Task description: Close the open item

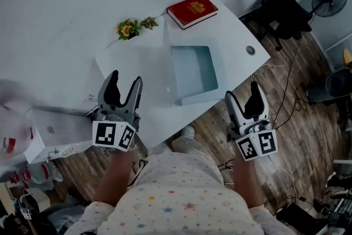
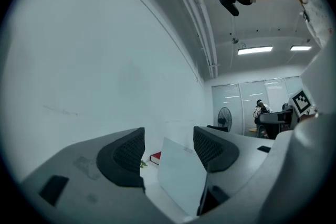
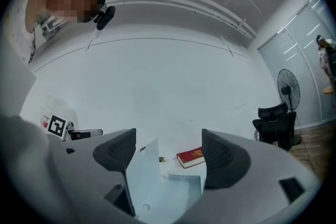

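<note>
An open pale blue box [image 1: 193, 73] lies on the white table [image 1: 137, 60], its white lid [image 1: 167, 52] standing up along its left side. Both grippers hover at the table's front edge, short of the box. My left gripper [image 1: 125, 85] is open and empty, off to the box's front left. Open and empty too, my right gripper [image 1: 243, 99] sits off the table's corner, front right of the box. In the left gripper view the raised lid [image 2: 179, 176] shows between the jaws [image 2: 168, 152]. The right gripper view frames the box [image 3: 178, 194] and lid [image 3: 142, 170] between its jaws [image 3: 165, 152].
A red book [image 1: 192, 10] and a small flower sprig [image 1: 132, 27] lie behind the box. A round grommet [image 1: 250, 50] sits near the table's right corner. A white case [image 1: 52, 132] is at the left. A black chair [image 1: 283, 11], a fan [image 1: 325, 0] and cables stand on the wooden floor.
</note>
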`<action>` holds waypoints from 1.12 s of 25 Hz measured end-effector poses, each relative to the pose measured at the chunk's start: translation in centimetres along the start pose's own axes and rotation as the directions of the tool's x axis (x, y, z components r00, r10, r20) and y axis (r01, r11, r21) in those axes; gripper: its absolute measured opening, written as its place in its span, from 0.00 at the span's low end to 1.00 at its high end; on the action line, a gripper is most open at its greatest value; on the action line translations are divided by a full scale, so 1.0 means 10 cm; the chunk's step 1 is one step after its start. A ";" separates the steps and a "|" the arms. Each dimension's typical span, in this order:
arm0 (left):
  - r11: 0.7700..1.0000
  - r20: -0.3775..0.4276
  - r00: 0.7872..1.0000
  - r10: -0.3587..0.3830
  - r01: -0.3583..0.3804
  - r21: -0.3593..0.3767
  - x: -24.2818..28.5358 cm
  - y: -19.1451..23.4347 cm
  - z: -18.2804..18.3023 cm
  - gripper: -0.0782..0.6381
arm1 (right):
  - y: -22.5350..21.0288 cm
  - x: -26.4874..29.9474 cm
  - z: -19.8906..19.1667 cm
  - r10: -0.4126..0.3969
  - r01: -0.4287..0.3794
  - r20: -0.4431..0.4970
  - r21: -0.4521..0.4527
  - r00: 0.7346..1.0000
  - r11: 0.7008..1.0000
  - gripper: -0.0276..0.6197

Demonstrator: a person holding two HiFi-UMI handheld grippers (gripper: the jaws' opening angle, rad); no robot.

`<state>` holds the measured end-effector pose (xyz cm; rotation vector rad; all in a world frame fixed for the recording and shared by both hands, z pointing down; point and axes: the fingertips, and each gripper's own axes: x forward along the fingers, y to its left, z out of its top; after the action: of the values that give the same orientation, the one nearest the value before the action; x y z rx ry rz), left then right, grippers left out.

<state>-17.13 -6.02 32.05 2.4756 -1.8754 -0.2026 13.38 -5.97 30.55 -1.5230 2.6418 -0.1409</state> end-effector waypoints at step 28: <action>0.977 0.008 0.977 0.214 -0.214 0.022 0.08 0.23 0.08 0.48 | -0.09 0.86 0.04 0.215 -0.212 -0.033 0.072 0.976 0.975 0.59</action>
<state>-19.27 -7.33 31.43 2.2648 -2.1380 -0.1822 9.85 -13.90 29.95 -1.2186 2.7791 -0.2454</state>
